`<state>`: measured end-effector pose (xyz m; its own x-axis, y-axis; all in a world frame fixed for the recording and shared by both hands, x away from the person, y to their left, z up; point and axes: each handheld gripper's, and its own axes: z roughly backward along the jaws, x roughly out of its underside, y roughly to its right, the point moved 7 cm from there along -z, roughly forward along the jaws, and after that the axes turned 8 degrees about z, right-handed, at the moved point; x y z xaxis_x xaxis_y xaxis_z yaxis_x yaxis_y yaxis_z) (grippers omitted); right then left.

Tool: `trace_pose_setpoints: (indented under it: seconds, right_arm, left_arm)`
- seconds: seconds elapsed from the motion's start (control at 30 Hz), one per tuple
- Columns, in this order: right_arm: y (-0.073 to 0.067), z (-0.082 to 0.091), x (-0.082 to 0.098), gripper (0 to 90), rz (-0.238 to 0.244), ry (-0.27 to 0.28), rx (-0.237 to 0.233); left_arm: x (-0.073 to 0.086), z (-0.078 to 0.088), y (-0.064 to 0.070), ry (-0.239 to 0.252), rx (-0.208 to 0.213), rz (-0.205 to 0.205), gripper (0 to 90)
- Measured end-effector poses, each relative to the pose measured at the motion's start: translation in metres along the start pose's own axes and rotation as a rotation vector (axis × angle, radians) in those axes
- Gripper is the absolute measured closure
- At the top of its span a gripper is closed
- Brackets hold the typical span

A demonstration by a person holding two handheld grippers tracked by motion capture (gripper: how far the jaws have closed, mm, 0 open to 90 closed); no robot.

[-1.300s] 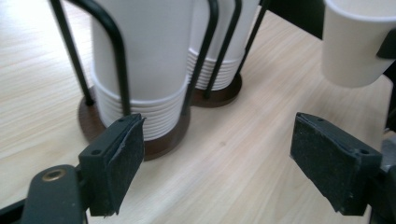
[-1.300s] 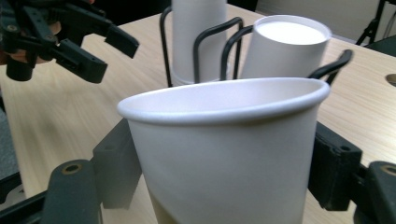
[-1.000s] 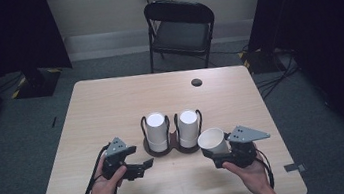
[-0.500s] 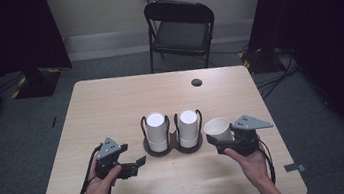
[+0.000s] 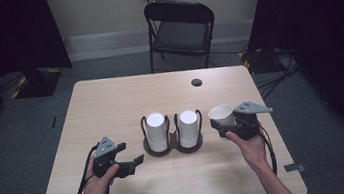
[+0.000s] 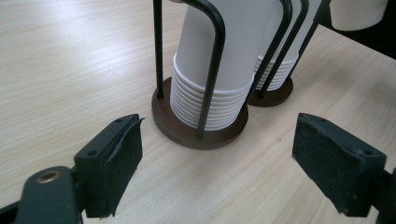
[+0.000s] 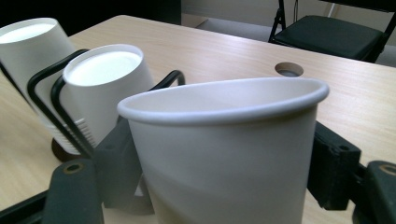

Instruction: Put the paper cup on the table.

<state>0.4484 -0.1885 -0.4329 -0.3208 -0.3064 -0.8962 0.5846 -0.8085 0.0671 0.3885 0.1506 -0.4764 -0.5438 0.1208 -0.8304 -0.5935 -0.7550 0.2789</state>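
Two stacks of white paper cups (image 5: pixel 157 130) (image 5: pixel 188 127) stand upside down in a black wire holder with a dark round base (image 5: pixel 174 147) at the table's middle. A single white paper cup (image 5: pixel 221 116) (image 7: pixel 224 154) sits upright between the jaws of my right gripper (image 5: pixel 224 128), which is shut on it just right of the holder. My left gripper (image 5: pixel 136 163) rests low on the table, left of the holder, and stands open. In the left gripper view the pads (image 6: pixel 122 156) are wide apart with the holder base (image 6: pixel 187 130) and left stack (image 6: pixel 219 88) ahead.
The wooden table (image 5: pixel 110 105) has a round cable hole (image 5: pixel 197 82) at the back right. A black folding chair (image 5: pixel 179 30) stands behind the table. Cables trail from both grippers toward the front edge.
My right gripper has carried the single cup up and to the right, away from the right stack, and turned it upright. The left gripper has slid slightly back toward the front left.
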Motion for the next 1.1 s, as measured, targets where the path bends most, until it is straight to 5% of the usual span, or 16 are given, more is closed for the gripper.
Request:
trace_pose_setpoints:
  seconds: [0.6, 1.1]
  right_arm:
    - [0.025, -0.031, -0.007, 23.5, -0.022, 0.009, 0.03]
    - [0.047, -0.074, 0.016, 21.4, -0.089, -0.043, 0.06]
  left_arm:
    - [0.003, -0.003, 0.0, -0.01, -0.023, -0.012, 15.9]
    - [0.004, -0.003, -0.003, -0.013, -0.028, -0.013, 16.5]
